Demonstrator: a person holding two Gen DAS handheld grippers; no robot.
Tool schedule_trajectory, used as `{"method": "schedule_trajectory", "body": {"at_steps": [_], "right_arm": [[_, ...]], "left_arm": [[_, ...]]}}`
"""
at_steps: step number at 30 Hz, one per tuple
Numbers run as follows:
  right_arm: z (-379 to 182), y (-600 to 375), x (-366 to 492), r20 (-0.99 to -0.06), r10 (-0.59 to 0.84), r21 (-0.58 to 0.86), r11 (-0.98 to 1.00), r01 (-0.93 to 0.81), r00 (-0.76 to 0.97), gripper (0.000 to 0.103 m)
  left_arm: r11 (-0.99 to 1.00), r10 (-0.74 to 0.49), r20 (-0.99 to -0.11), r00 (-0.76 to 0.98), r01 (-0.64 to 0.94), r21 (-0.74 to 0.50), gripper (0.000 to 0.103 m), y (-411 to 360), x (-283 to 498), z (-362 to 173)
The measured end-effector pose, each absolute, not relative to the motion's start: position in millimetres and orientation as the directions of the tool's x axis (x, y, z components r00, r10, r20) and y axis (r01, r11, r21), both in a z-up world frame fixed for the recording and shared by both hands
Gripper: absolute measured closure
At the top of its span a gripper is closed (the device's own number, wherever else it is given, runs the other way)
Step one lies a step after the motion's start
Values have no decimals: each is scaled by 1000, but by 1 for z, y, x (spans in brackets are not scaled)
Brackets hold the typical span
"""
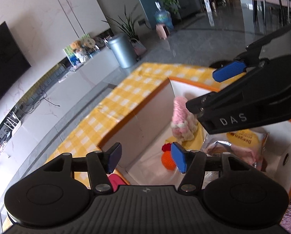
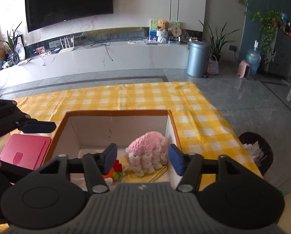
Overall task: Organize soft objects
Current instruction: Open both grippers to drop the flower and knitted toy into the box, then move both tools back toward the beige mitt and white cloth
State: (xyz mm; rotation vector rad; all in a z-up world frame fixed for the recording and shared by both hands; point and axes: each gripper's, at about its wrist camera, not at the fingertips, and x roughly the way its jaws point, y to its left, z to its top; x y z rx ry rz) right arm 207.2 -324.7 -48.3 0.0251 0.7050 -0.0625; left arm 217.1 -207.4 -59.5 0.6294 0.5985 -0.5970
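My right hand-held gripper (image 2: 141,159) hangs over the open white cardboard box with orange edges (image 2: 118,124), its blue pads apart and empty, and the pink-and-cream crocheted hat (image 2: 147,156) lies on the box floor just beyond them on a yellow cloth (image 2: 155,175). My left hand-held gripper (image 1: 145,159) is also spread wide with nothing gripped, over the box's near-left corner, with small red and orange knitted pieces (image 1: 167,156) just ahead of its right pad. The box stands on the counter's yellow-and-white checked cloth (image 2: 145,97).
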Motion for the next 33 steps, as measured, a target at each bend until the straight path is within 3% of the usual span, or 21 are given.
{"method": "schedule_trajectory", "body": {"at_steps": [11,19,33], "right_arm": [[-14,-294,152,-579,-72,-34,997,64,812,30],[-13,-265,100,-545,-48,54,994,92,837,25],[-47,-196,55,-591,59,155,987,41,805,25]], "left_arm": [[739,-351,-589,728,602,304,34,-163,174,-20],[823,-331,-557,762,522,225,34,-115,145,-7],[949,-204,-637,744,311,60,34,-2,98,-37]]}}
